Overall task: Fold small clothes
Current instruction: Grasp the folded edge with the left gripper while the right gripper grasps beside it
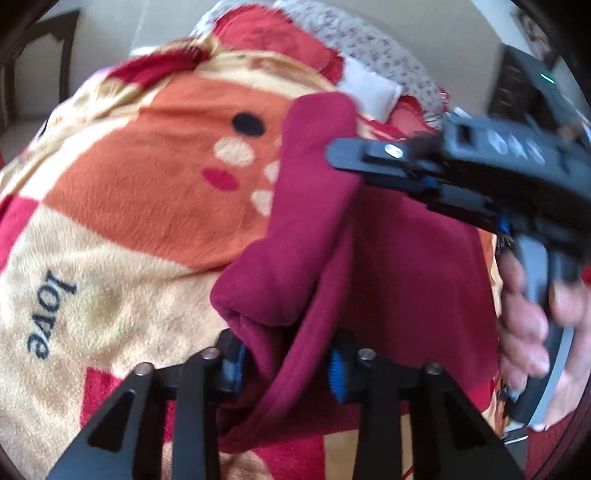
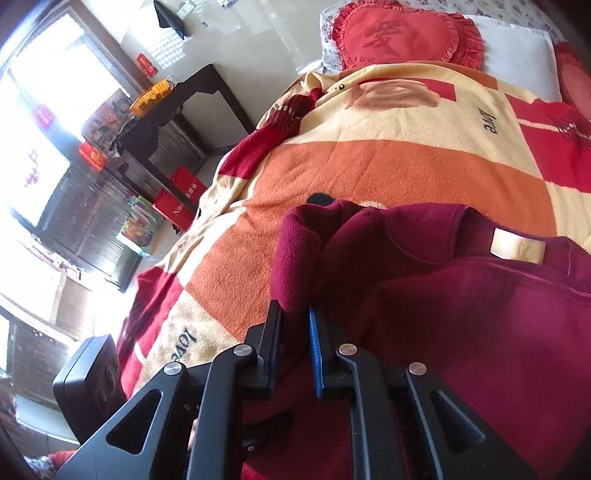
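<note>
**Folding barely begun, garment held aloft**

Gripping the maroon fleece garment (image 1: 369, 266) in both claws: left claw (image 1: 286, 365) clamped on a bunched fold, right claw (image 2: 295, 332) pinching an edge. Hanging crumpled above the bed's blanket (image 1: 129, 192); no neat fold visible, nearly everything left.

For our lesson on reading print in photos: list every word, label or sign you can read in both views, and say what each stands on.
"love": on the blanket, printed in dark letters, again at and.
"I love": partly legible on the heart cushion, below a large character.
"Nin…": on a red bag, rest unreadable.
Garment tag on the maroon top: blank.
Red window stickers: too blurred.
</note>
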Available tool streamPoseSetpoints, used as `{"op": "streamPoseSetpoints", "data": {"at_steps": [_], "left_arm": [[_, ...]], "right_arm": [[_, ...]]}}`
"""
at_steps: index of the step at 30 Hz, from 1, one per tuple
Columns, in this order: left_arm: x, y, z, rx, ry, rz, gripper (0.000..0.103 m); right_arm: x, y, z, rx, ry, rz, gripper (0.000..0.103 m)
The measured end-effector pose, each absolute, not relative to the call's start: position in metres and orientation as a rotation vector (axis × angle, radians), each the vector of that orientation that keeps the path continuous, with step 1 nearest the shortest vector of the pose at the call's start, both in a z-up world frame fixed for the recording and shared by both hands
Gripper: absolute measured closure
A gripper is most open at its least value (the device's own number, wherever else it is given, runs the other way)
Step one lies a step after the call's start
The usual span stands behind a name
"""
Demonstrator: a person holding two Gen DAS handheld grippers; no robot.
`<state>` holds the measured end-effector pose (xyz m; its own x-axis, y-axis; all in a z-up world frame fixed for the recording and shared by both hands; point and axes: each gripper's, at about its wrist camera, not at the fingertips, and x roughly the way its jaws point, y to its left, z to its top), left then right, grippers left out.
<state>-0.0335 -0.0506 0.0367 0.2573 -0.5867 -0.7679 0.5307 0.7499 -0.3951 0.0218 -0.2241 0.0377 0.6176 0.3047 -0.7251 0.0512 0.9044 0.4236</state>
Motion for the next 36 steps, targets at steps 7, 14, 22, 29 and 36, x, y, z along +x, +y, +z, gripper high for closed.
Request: {"op": "streamPoseSetpoints", "data": {"at_steps": [7,14,22,29,36], "left_arm": [[-0.046,-0.056,0.052,-0.034,1.016,-0.782,0.078],[-0.047,-0.051,0.051,-0.036,1.028,-0.771,0.078],[-0.038,-0.041,0.038,-0.059,1.073,-0.716,0.068],[-0.037,-0.047,0.029,-0.014,1.089,-0.650,0.046],[-0.040,-0.062,0.031,0.052,1.101,-0.660,0.079]], "right_arm": [[0.034,-0.240,0.046,0.560,0.894,0.124,0.053],[0.083,-0.204,0.030,0.402,1.069,0.131,0.047],[0.092,-0.181,-0.001,0.214,1.120,0.063,0.081],[0.060,-0.206,0.002,0.354,1.034,0.118,0.102],[0.044,-0.214,0.020,0.380,0.984,0.130,0.103]]}}
